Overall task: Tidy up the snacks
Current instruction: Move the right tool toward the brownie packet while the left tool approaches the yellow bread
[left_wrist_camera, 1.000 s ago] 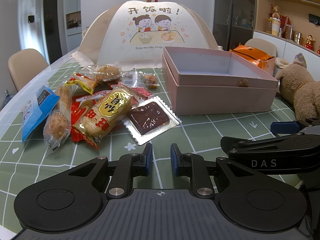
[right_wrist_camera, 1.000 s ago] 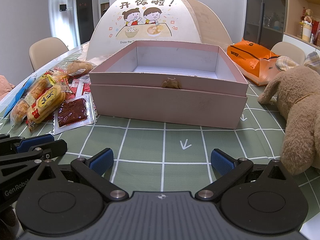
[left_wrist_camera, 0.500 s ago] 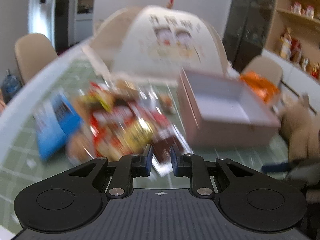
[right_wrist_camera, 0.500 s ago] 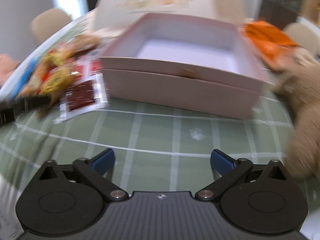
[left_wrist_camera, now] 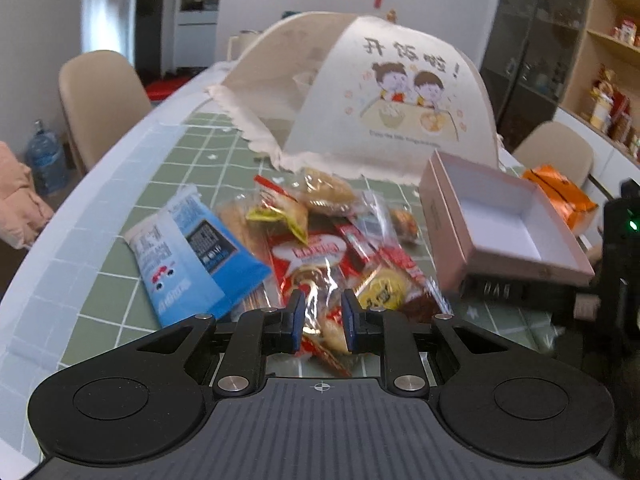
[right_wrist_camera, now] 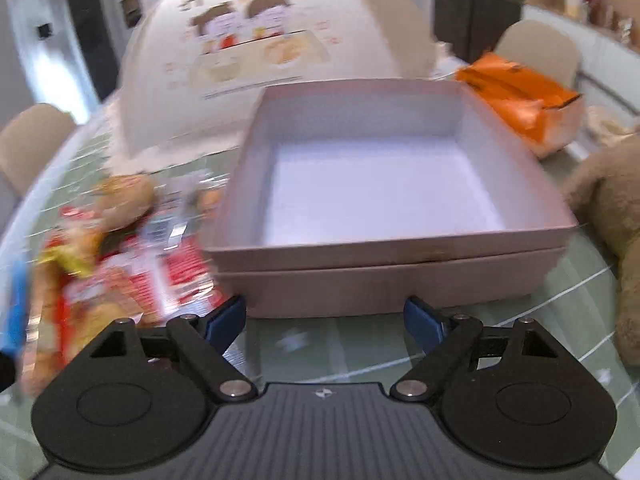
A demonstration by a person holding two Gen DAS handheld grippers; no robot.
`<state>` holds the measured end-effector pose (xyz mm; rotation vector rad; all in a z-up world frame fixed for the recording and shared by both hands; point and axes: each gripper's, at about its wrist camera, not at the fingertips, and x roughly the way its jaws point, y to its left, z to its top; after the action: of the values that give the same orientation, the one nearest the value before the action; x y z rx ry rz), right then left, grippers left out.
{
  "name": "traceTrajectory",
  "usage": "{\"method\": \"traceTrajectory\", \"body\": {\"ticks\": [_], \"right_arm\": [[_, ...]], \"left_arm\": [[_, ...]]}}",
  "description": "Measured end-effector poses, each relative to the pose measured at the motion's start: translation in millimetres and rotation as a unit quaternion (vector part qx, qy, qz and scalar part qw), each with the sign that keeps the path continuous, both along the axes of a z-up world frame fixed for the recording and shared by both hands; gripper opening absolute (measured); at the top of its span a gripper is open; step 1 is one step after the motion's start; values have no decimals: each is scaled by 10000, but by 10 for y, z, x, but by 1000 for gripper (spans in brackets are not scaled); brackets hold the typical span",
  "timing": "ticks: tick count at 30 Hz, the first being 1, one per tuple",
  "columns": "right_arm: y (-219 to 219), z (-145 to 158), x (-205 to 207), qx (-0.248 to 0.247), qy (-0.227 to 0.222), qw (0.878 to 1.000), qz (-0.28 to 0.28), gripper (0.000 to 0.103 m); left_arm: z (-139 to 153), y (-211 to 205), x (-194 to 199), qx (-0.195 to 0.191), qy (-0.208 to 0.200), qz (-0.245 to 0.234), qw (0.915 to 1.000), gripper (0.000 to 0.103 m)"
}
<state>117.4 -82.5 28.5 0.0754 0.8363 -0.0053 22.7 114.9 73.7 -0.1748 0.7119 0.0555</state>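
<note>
Over the snack pile on the tabletop | left gripper narrowed, empty, above crinkly wrapped bun: light, soft, slippery; pinch its middle gently | right gripper wide open before empty pink box

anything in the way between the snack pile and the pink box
Nothing visible does. The pink box sits open and empty right beside the snack pile, with no lid on it. The right gripper hangs open in front of the box's near wall, not over its opening.
</note>
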Motion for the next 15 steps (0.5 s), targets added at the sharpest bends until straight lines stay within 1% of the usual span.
{"method": "traceTrajectory", "body": {"ticks": [1,2,5,7,8,10,11,12,13,15], "right_arm": [[-30,-24,19,-184,-74,9997,-109,87],[-39,-32,50,-207,-64,9997,-127,86],[-146,17,26,175,1,9997,168,86],[-131,114,-63,464,-83,9972,574,83],[-94,204,-145,611,-213,9944,830,79],[77,366,-263,661,-598,9873,1316,62],[193,434,-295,593,-776,9829,1559,49],[300,486,-310,552,-919,9776,1810,45],[421,517,-292,571,-1030,9713,2065,45],[573,515,-160,606,-1125,9660,2247,43]], "left_arm": [[-20,-8,11,31,24,-48,10000,23],[-36,-9,18,39,47,-101,9999,23],[-39,7,57,-33,30,-228,9997,23],[-8,46,92,-49,-38,-218,9997,23],[12,74,118,-59,-75,-188,9998,23],[38,148,177,-81,-67,-40,9999,23],[45,188,197,-98,-44,49,9999,23],[50,231,205,-132,-24,155,9998,23],[47,270,201,-183,-11,232,9996,23],[28,302,195,-250,44,223,9994,23]]}}
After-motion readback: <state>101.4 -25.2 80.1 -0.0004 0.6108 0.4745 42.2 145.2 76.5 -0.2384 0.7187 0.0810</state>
